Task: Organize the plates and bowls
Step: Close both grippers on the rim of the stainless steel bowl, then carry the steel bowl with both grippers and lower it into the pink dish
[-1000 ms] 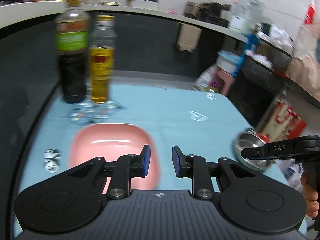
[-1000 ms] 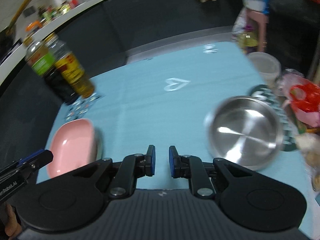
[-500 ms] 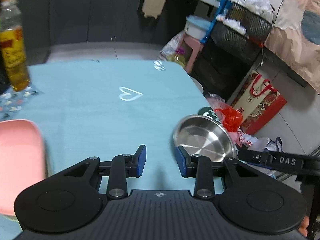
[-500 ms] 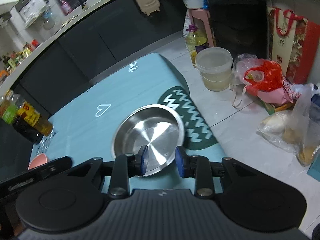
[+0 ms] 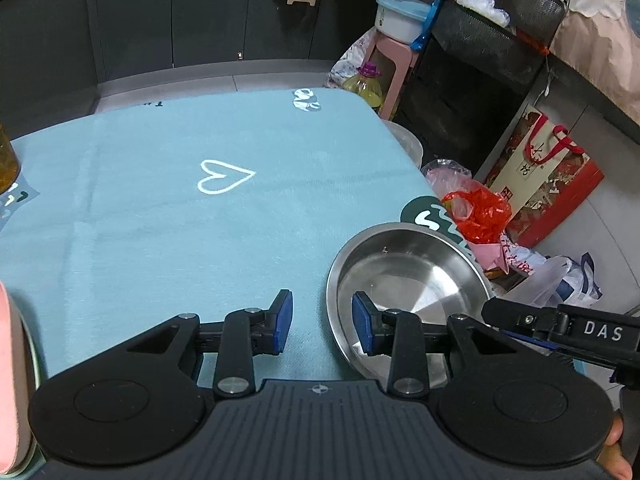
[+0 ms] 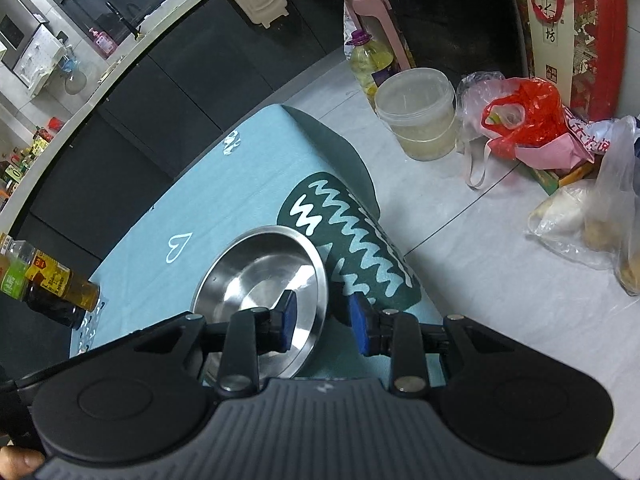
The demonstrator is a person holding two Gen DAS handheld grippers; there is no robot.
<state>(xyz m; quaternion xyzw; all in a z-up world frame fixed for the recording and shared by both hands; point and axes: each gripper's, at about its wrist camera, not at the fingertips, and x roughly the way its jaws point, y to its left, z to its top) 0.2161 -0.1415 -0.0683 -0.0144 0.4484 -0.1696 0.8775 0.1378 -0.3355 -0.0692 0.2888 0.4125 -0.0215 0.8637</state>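
Your right tool [image 6: 323, 322] had its jaws apart with nothing pressed between them. The near-right rim of the steel bowl [image 6: 256, 280] passed through the gap: one blue pad stood over the inside of the bowl, the other outside it, above the green zigzag mat [image 6: 352, 236]. Whether a pad touched the rim, I cannot tell.

Your left tool [image 5: 322, 322] was also open and empty. It straddled the opposite rim of the steel bowl [image 5: 404, 276], with one pad over the bowl's inside and the other over the blue cloth of the desk [image 5: 180, 220].

The bowl sat at the desk's right edge, partly on the mat. Both tools were about equally near it, so I judge a closing on the rim was the next step. The pink plate [image 5: 12, 380] lay well apart from the bowl, at the far left.
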